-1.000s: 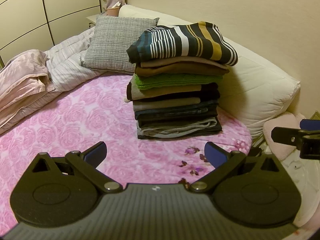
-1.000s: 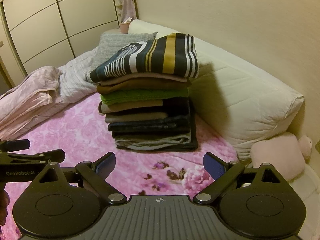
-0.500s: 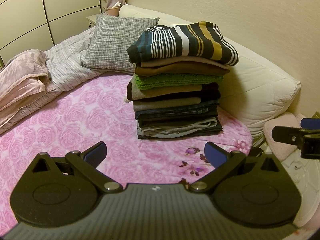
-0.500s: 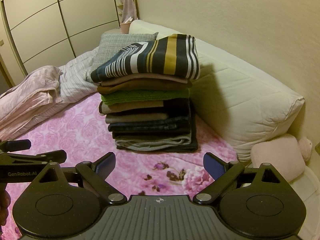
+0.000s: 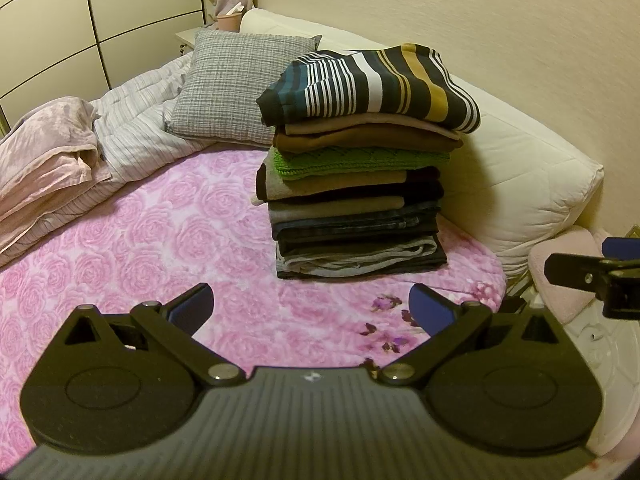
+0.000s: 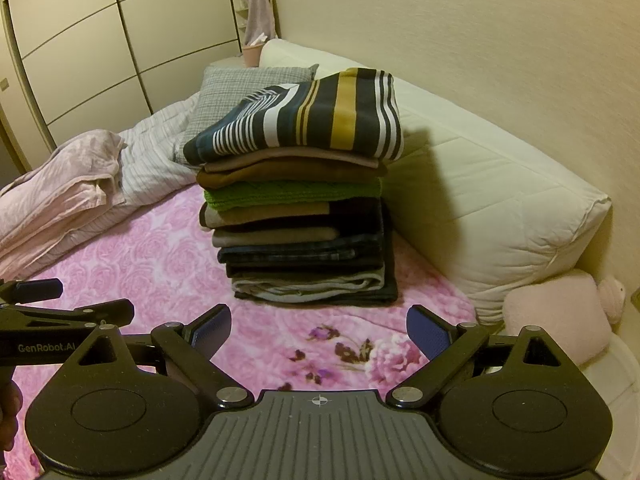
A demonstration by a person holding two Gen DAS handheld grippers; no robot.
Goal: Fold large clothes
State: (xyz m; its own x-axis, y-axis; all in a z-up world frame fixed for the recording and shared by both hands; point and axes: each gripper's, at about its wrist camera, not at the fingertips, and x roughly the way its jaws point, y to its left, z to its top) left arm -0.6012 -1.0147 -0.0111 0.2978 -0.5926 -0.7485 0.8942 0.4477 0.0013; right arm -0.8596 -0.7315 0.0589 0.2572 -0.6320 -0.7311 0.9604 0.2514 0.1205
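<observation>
A tall stack of folded clothes [image 5: 356, 200] [image 6: 300, 232] stands on the pink rose-print bedspread [image 5: 140, 248] [image 6: 132, 264], beside a long white bolster. A dark sweater with white and mustard stripes [image 5: 372, 82] [image 6: 304, 120] lies on top, over brown, green and dark layers. My left gripper [image 5: 310, 306] hovers open in front of the stack, nothing between its blue-padded fingers. My right gripper [image 6: 319, 326] is also open and empty, a little nearer the stack's right side. Each gripper shows at the edge of the other's view.
A long white bolster [image 5: 520, 176] [image 6: 500, 200] lies against the wall right of the stack. A grey checked cushion [image 5: 236, 88] leans behind it. Crumpled pink and striped bedding [image 5: 60, 160] [image 6: 72, 188] is heaped at the left. A pink plush [image 6: 560, 320] sits at the bed's right corner. Wardrobe doors stand behind.
</observation>
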